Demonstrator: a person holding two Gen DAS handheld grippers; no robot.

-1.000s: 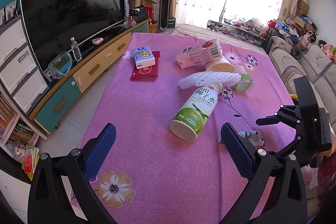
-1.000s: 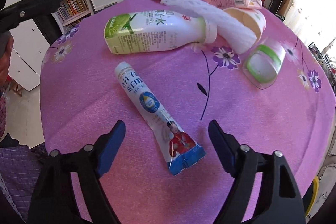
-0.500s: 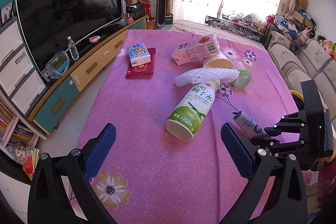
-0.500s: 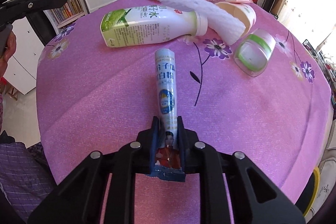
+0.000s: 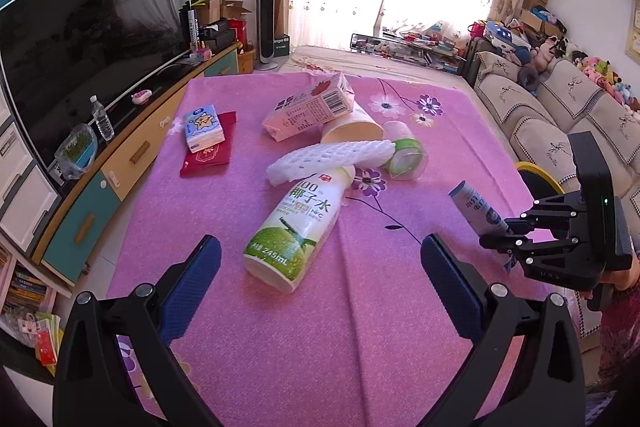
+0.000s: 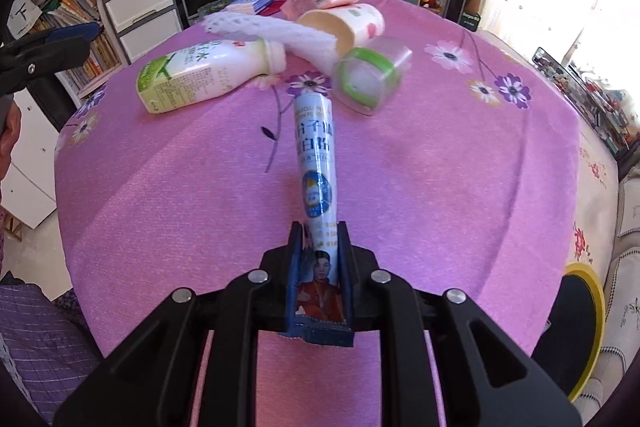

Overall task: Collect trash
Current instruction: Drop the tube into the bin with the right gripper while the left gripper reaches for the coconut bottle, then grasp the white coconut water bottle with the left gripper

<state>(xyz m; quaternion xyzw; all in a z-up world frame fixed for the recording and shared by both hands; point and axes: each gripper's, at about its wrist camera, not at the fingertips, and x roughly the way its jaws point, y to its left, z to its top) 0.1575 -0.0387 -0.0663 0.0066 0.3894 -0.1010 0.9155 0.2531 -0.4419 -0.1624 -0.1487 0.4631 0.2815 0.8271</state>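
My right gripper [image 6: 320, 247] is shut on the crimped end of a blue-and-white tube wrapper [image 6: 316, 163], which sticks out forward, lifted off the pink tablecloth [image 6: 440, 167]. The left wrist view shows that gripper [image 5: 500, 239] at the right with the wrapper [image 5: 476, 207] pointing up-left. My left gripper [image 5: 320, 263] is open above the cloth [image 5: 320, 327], just short of a lying green-and-white drink bottle [image 5: 300, 227]. Beyond it lie a white foam net sleeve [image 5: 332, 157], a paper cup [image 5: 352, 129], a pink carton [image 5: 310, 107] and a clear green-banded cup [image 5: 404, 155].
A tissue pack [image 5: 204, 127] on a red booklet [image 5: 208, 155] lies at the cloth's left side. A TV cabinet [image 5: 120, 163] runs along the left, a sofa [image 5: 560, 115] along the right. A yellow-rimmed bin [image 6: 580, 327] stands beside the table's right edge.
My right gripper closed on the tube wrapper's end, lifted it from the cloth and carried it toward the table's right side. The left gripper stayed open and shifted a little.
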